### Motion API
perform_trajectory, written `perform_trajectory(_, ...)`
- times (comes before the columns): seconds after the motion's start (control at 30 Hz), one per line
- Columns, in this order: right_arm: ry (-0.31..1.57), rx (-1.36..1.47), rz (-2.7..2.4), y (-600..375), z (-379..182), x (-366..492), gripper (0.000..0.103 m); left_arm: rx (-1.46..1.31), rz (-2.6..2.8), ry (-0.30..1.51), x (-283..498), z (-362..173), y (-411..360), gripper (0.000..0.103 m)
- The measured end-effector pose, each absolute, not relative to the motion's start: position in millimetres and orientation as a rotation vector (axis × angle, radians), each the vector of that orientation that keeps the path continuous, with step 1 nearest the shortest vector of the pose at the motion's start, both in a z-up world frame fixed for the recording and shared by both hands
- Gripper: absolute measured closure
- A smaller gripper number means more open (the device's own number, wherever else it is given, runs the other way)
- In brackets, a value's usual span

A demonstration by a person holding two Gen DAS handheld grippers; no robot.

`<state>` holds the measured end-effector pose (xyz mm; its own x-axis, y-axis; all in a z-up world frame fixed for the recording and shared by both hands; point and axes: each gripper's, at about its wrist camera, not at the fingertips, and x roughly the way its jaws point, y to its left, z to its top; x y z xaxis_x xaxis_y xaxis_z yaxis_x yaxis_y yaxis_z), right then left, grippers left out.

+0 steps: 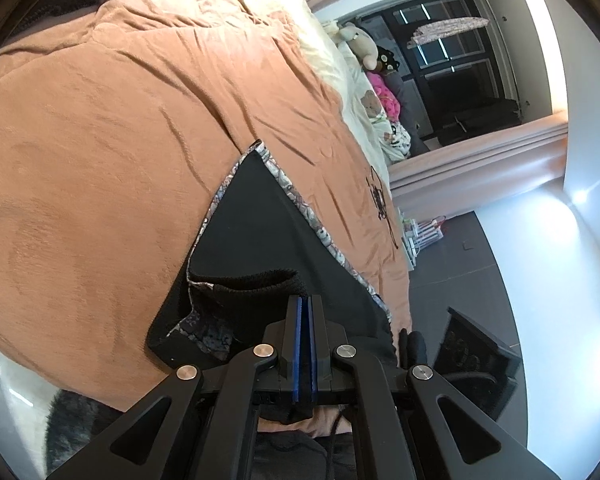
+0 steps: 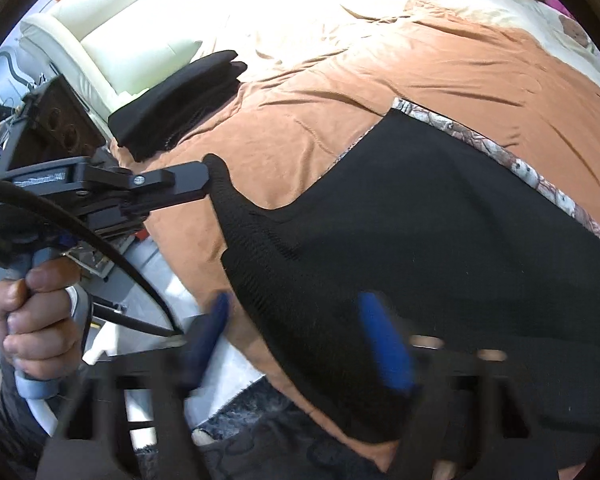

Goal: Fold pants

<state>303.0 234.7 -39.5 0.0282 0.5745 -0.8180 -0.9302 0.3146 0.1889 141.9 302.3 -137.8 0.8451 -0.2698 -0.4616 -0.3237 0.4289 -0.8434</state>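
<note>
Waistband of the pants (image 2: pixel 256 240) is pinched in my left gripper (image 2: pixel 204 178); my right gripper (image 2: pixel 300 340), jaws spread astride the hem nearest me, should clamp squarely before lifting.

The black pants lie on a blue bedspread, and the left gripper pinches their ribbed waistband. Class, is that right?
Not quite: the bedspread is orange-brown, not blue, as the right wrist view shows. The black pants lie on it, and the left gripper pinches their ribbed waistband.

The right gripper (image 2: pixel 296 344) is smeared by motion blur over the black pants (image 2: pixel 440 240), so whether its pads (image 2: pixel 384 344) touch the cloth cannot be told, and the pants run beyond the frame edge, their far leg unseen.
</note>
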Motion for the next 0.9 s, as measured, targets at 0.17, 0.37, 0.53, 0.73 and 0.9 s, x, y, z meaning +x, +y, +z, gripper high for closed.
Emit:
perform_trajectory(0.17, 0.958, -0.411, 1.227, 234, -41, 311, 0.103, -1.177, 0.055, 0.605, 133, -149, 300, 0.099)
perform_trajectory(0.37, 0.953, -0.352, 1.212, 225, -34, 317, 0.103, -1.21, 0.05, 0.664, 132, -177, 283, 0.098)
perform_trajectory(0.53, 0.954, -0.309, 1.207, 216, -29, 320, 0.103, -1.19, 0.051, 0.694, 149, -181, 273, 0.098)
perform_trajectory(0.73, 0.971, -0.259, 1.201, 206, -29, 322, 0.103, -1.14, 0.09, 0.738, 171, -184, 268, 0.098)
perform_trajectory(0.9, 0.988, -0.254, 1.208, 199, -30, 323, 0.103, -1.154, 0.154, 0.822, 164, -206, 266, 0.098)
